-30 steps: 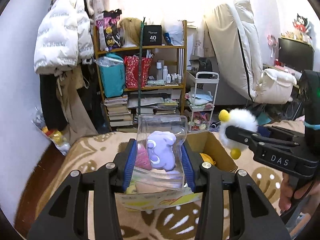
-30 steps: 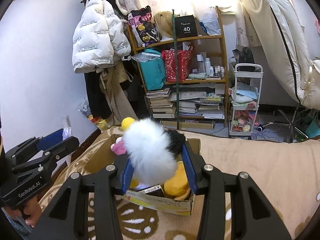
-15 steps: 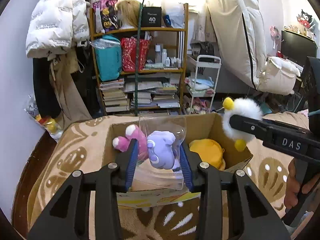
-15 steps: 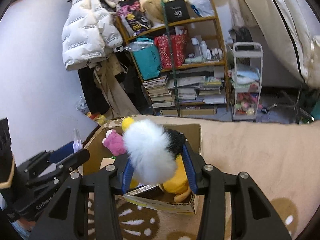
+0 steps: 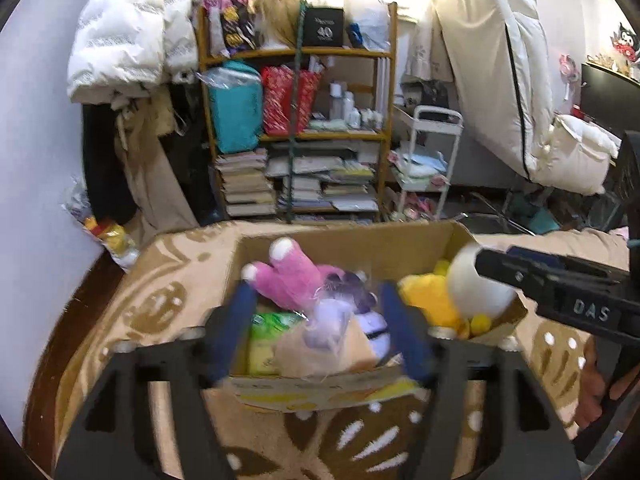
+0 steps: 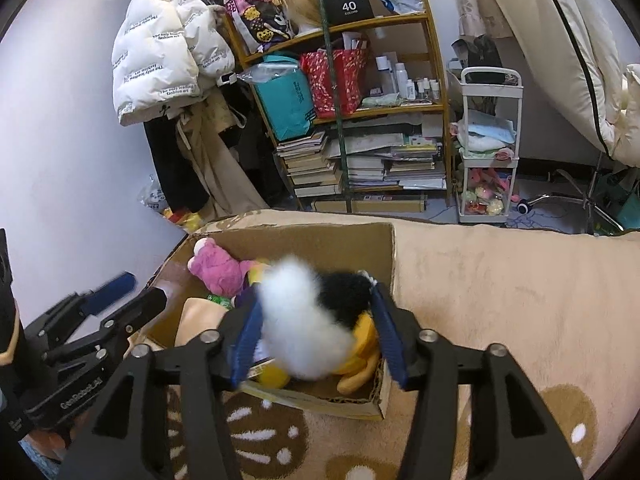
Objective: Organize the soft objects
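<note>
A beige, brown-patterned blanket [image 6: 500, 300] covered the bed, and on it stood an open cardboard box [image 5: 360, 240], the largest of the task's things. Inside lay a pink plush [image 5: 292, 276] toward the far left corner and a yellow plush [image 5: 428, 300] on the right.

The left gripper [image 5: 320, 328] pointed downward over the near edge of the box, its jaws opening. Between them, clear of both blue pads, the bagged purple plush [image 5: 340, 312] lay in the box on top of other soft items; motion blur made its outline hard to read, so it may have been still settling.

The right gripper [image 6: 316, 328] angled down over the right part of the box, its jaws opening as well. The fluffy white plush [image 6: 304, 320], with a black patch on one side, sat between the pads above the yellow plush; the left pad seemed to brush its fur, while the right pad stood apart from it.

At the lower right of the left wrist view, a hand [image 5: 596, 392] gripped the right gripper's handle.
</note>
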A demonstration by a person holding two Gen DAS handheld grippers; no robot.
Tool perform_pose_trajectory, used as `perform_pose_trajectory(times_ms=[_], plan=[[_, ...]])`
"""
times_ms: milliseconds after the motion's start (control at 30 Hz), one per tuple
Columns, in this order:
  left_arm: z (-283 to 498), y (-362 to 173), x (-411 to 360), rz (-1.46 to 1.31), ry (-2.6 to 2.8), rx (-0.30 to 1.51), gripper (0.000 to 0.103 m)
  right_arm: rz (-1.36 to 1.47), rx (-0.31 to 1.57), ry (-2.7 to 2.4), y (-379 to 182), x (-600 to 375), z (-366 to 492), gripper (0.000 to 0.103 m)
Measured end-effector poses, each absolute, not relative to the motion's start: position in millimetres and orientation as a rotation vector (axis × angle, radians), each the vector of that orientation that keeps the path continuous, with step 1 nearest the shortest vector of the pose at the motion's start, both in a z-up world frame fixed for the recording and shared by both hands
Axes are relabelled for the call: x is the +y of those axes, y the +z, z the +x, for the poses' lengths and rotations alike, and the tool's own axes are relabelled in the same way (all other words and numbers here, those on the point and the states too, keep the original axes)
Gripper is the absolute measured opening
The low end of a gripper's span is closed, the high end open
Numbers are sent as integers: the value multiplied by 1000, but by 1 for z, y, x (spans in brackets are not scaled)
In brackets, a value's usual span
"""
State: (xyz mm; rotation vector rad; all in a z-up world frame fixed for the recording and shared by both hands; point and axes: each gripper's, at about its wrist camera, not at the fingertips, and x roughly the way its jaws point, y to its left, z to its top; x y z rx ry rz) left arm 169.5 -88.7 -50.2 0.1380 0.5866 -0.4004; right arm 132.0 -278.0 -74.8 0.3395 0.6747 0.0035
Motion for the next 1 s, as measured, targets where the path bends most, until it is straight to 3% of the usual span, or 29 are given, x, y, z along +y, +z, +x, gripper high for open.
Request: perform_pose_trajectory(times_ms=[333,467,1000], plan=[[153,-28,-66,125,-327,561,82,275,617,-39,-53,-269,105,101],[136,-16,-52,104,-276,527,97,258,568,-49,-40,-264,85,103],[61,14,0,70,-202,482,101,150,413,-55,13,-237,15,103]])
